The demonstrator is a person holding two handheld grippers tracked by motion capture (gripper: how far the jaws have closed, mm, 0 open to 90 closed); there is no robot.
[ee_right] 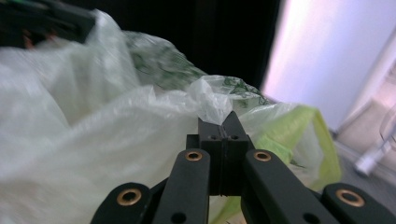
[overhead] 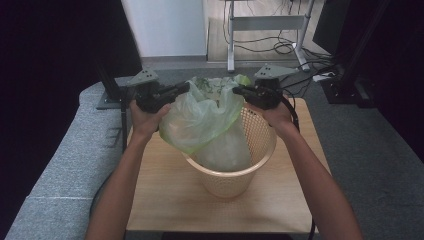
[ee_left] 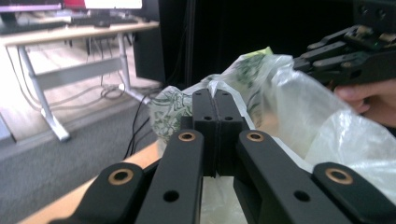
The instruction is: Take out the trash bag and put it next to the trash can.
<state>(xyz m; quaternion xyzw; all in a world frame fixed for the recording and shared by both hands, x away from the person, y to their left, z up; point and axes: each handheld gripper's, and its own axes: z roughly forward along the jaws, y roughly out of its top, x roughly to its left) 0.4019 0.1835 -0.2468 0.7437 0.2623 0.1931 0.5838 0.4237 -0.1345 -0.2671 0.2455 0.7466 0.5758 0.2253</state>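
Note:
A thin, translucent pale green plastic bag (overhead: 202, 117) with green print near its top hangs into a cream lattice waste basket (overhead: 235, 175) on the wooden table (overhead: 170, 200). My left gripper (overhead: 186, 88) is shut on the bag's left rim, and its jaws pinch the film (ee_left: 215, 93) flat. My right gripper (overhead: 236, 90) is shut on the opposite rim, where crumpled film (ee_right: 212, 100) sticks up between its jaws. Both grippers hold the bag's mouth up above the basket, spread between them. In the left gripper view the right gripper (ee_left: 303, 60) and a hand show at the upper right.
The basket stands mid-table. A grey padded surface (overhead: 70, 150) borders the table on the left. Behind are a white panel (overhead: 165, 25), metal desk legs (overhead: 265, 22) and floor cables (overhead: 280, 47). Black stands (overhead: 107, 85) rise at the far left and right.

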